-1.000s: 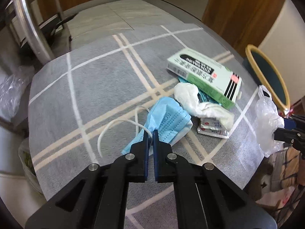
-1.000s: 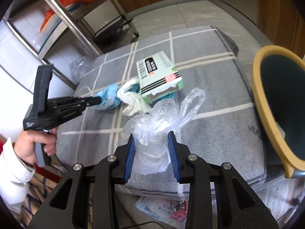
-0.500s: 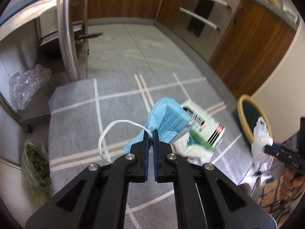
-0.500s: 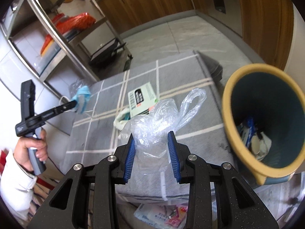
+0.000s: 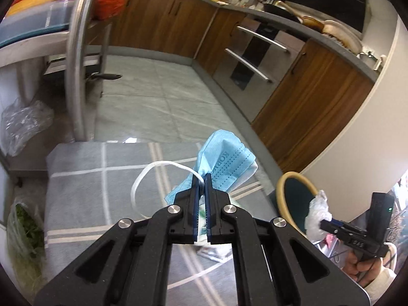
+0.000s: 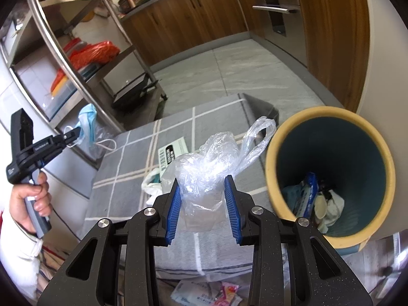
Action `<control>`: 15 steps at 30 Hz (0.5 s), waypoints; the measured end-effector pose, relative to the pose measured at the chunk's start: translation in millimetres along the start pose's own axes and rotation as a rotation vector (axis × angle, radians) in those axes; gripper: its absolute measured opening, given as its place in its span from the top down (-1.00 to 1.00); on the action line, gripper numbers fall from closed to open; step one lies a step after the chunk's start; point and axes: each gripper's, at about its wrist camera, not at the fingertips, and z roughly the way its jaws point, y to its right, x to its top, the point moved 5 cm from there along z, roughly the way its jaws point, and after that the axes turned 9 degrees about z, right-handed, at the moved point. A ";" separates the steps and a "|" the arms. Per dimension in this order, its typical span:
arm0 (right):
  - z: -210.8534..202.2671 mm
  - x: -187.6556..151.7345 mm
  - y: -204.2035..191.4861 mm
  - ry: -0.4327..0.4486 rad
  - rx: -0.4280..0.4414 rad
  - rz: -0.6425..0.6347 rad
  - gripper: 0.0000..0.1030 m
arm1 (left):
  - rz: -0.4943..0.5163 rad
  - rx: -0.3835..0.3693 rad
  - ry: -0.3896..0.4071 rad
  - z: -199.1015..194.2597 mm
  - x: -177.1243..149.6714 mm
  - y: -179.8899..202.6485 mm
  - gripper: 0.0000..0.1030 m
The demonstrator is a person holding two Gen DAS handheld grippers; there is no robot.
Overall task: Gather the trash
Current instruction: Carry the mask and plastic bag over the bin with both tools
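Note:
My left gripper [image 5: 202,178] is shut on a blue face mask [image 5: 224,160], held up in the air above the grey checked table [image 5: 84,199]; its white ear loop [image 5: 142,181] dangles to the left. My right gripper [image 6: 202,181] is shut on a crumpled clear plastic bag [image 6: 206,168], held above the table edge just left of the bin. The bin [image 6: 329,178] has a yellow rim and a dark teal inside with trash at its bottom. In the right wrist view the left gripper [image 6: 72,135] with the mask [image 6: 88,119] shows at far left.
A green-and-white box [image 6: 170,153] and a white crumpled tissue [image 6: 151,183] lie on the table. A metal shelf rack [image 6: 84,58] stands behind it, and wooden cabinets [image 5: 306,97] line the far wall. Packets [image 6: 204,293] lie on the floor below the table edge.
The left gripper has lifted the mask off the table and risen well above it. The right gripper has carried the plastic bag up and toward the bin, whose inside now shows.

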 end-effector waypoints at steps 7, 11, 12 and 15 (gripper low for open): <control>-17.0 9.5 20.2 0.046 -0.028 0.034 0.31 | 0.009 -0.085 0.018 15.6 17.1 38.6 0.94; -24.1 11.0 34.4 0.059 -0.039 0.058 0.31 | 0.033 -0.130 0.016 31.3 26.0 71.0 0.94; -25.1 11.1 36.4 0.060 -0.041 0.061 0.31 | 0.039 -0.139 0.015 35.3 27.7 78.7 0.94; -30.9 11.1 46.9 0.069 -0.050 0.075 0.31 | 0.061 -0.172 0.007 47.5 31.9 104.2 0.94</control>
